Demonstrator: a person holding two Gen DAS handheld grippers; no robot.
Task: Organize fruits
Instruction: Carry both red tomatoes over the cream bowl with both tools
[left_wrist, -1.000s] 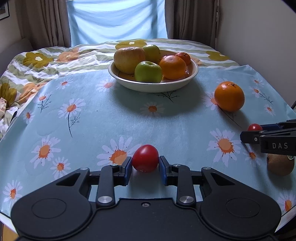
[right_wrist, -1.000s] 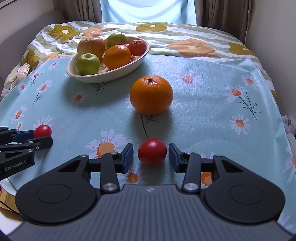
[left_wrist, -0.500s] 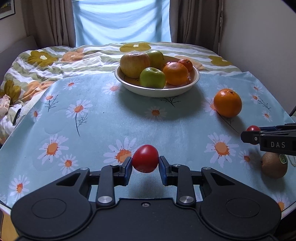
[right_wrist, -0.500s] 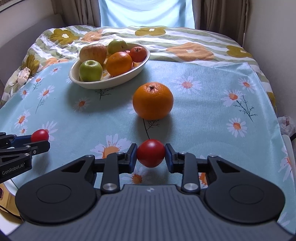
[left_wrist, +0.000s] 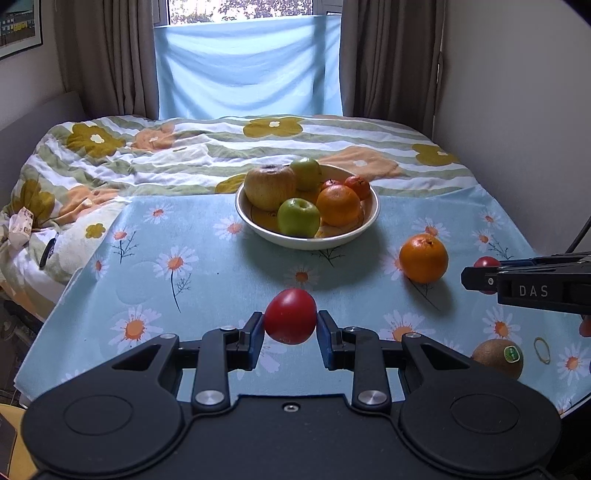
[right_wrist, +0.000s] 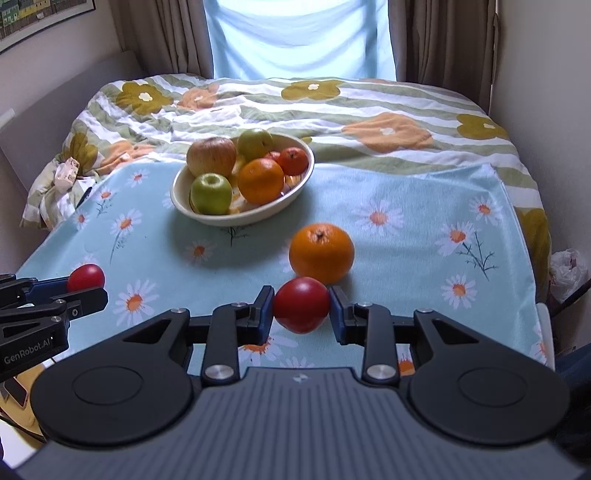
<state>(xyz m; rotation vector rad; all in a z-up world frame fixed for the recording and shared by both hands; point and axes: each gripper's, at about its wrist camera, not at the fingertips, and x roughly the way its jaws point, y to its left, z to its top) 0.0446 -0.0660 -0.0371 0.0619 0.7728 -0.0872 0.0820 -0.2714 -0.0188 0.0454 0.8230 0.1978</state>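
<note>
1. Holding one small red fruit each, both grippers are lifted above the daisy cloth (left_wrist: 207, 236). The left gripper (left_wrist: 290, 329) has its jaws clamped on the left red fruit (left_wrist: 290, 316), and the right gripper (right_wrist: 301, 313) has its jaws clamped on the right red fruit (right_wrist: 301, 309).
2. I judge the fruits are pinched at their widest part so they do not slip on the way to the bowl (left_wrist: 343, 238).
3. The bowl stands at 12 o'clock from the left gripper and at about 11 o'clock from the right one. It already holds apples and oranges, so free room inside is small, mostly near the front rim.
4. A loose orange (right_wrist: 321, 253) lies just beyond the right gripper, directly on its path, so this hand probably must go over or around it.
5. A kiwi (left_wrist: 498, 358) waits at 3 o'clock of the left gripper, near the cloth edge.
6. The left side of the cloth is open for moving.
</note>
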